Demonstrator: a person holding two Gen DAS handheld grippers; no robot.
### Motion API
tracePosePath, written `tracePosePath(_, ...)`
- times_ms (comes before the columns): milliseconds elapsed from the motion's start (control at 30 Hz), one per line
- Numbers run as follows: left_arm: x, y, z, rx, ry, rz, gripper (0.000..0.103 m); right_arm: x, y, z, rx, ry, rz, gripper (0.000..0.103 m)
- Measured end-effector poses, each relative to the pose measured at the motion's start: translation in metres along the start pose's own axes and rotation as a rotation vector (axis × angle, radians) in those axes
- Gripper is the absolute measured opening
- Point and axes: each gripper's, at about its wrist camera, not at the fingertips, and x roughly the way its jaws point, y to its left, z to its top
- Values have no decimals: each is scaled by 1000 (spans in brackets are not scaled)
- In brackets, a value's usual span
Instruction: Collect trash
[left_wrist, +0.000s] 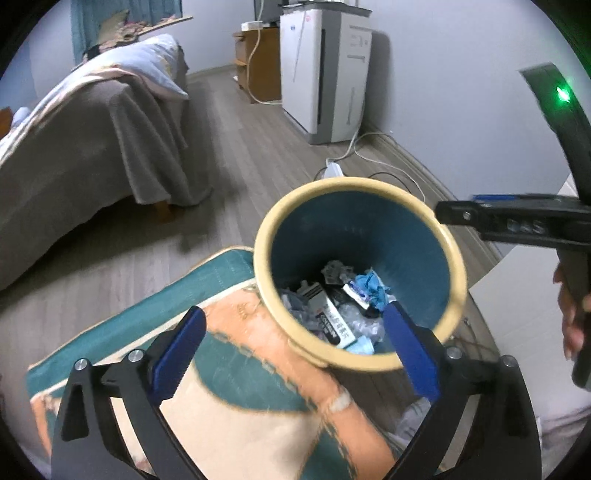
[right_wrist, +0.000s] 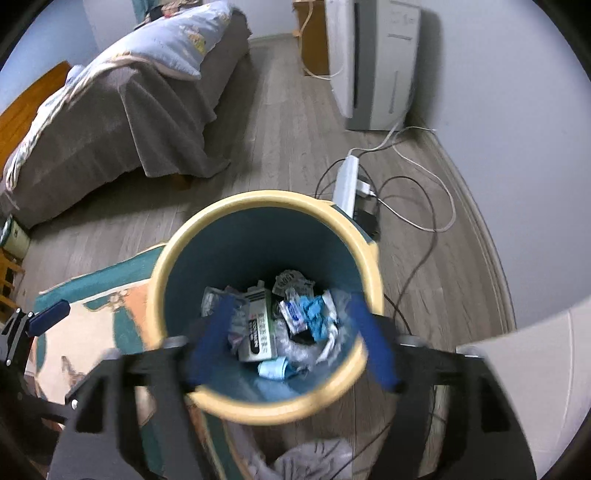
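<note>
Over the bin (right_wrist: 255, 201), both tongs (right_wrist: 291, 339) (left_wrist: 291, 350) gape empty; box (right_wrist: 258, 334) lettering inside is unreadable

One round cream-rimmed teal bin (right_wrist: 184, 258), one teal-and-orange patterned rug (left_wrist: 236, 417), one grey-draped bed (left_wrist: 85, 155), one white floor appliance (left_wrist: 317, 74), one white power strip (right_wrist: 347, 181), two blue-padded black grippers (left_wrist: 291, 350) (right_wrist: 291, 343).

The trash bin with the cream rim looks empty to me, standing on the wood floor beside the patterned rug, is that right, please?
Not quite: the trash bin is not empty. The right wrist view shows crumpled wrappers, a small printed box and blue scraps at its bottom. The rest holds: it has a cream rim and stands on the wood floor beside the patterned rug.
</note>
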Motion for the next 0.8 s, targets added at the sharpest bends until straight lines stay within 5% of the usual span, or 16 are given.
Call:
tracePosePath(167, -52, 0, -3, -28, -23, 40, 98, -60, 4, -20, 3, -84, -43, 98)
tracePosePath(433, -139, -16, -29, 14, -126, 160, 98, -139, 11, -74, -16, -208, -50, 97)
tracePosePath(800, -194, -19, -52, -44, -253, 117, 98, -187, 30, -115, -49, -352, -90, 98)
